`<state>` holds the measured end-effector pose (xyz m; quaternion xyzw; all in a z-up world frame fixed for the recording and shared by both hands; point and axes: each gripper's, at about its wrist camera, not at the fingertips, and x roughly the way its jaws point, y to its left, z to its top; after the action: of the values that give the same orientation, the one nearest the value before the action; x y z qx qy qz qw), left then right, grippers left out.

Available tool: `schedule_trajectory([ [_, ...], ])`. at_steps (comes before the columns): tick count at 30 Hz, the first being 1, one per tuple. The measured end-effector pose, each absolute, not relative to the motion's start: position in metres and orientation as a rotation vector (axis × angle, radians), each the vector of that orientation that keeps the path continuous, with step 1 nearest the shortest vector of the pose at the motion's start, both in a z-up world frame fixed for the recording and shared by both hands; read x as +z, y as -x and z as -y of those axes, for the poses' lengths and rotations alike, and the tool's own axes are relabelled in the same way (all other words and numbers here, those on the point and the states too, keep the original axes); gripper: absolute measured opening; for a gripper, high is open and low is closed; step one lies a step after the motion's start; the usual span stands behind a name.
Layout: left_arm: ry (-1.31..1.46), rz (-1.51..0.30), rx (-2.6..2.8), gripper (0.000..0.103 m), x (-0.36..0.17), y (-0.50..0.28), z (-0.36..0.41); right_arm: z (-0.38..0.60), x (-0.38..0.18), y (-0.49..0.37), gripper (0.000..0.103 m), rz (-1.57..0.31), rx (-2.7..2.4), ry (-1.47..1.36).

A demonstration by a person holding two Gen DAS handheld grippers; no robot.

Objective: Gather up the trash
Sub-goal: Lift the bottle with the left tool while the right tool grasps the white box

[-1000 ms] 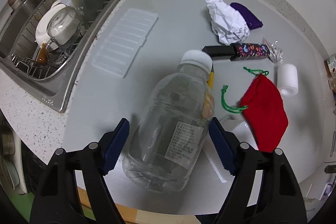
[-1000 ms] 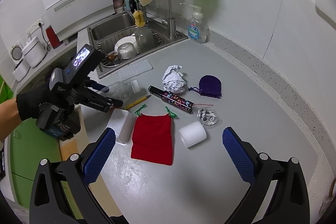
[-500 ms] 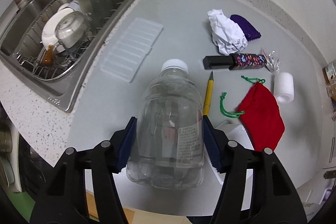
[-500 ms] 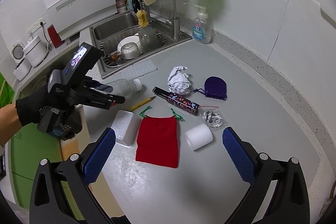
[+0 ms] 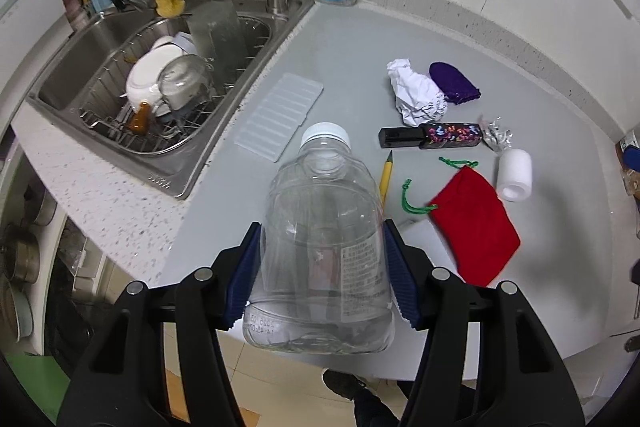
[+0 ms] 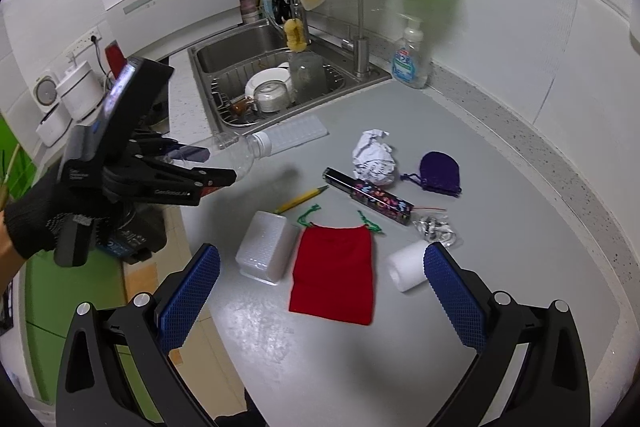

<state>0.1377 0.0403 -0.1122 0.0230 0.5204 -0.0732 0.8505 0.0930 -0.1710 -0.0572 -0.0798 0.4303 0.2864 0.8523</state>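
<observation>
Clear plastic bottle [image 5: 324, 247] is clamped in the left gripper [image 5: 322, 275], lifted off the countertop [image 5: 352, 39]; right gripper [image 6: 320, 291] is held wide, empty, above the countertop.

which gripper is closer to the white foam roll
Right. The right gripper hovers open just above the foam roll, whose end sits beside its right jaw. The left gripper is off at the counter's far edge, clamped on the plastic bottle.
</observation>
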Motion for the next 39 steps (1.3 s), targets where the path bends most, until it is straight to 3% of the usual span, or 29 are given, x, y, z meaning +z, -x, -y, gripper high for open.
schedule_trajectory([
  [18, -0.055, -0.997, -0.061, 0.059, -0.059, -0.07, -0.045, 0.135, -0.069, -0.084, 0.098, -0.91, 0.636, 0.216],
  [39, -0.006, -1.005, 0.014, 0.059, -0.062, -0.043, -0.076, 0.075, -0.148, -0.116, 0.098, -1.108, 0.633, 0.259],
])
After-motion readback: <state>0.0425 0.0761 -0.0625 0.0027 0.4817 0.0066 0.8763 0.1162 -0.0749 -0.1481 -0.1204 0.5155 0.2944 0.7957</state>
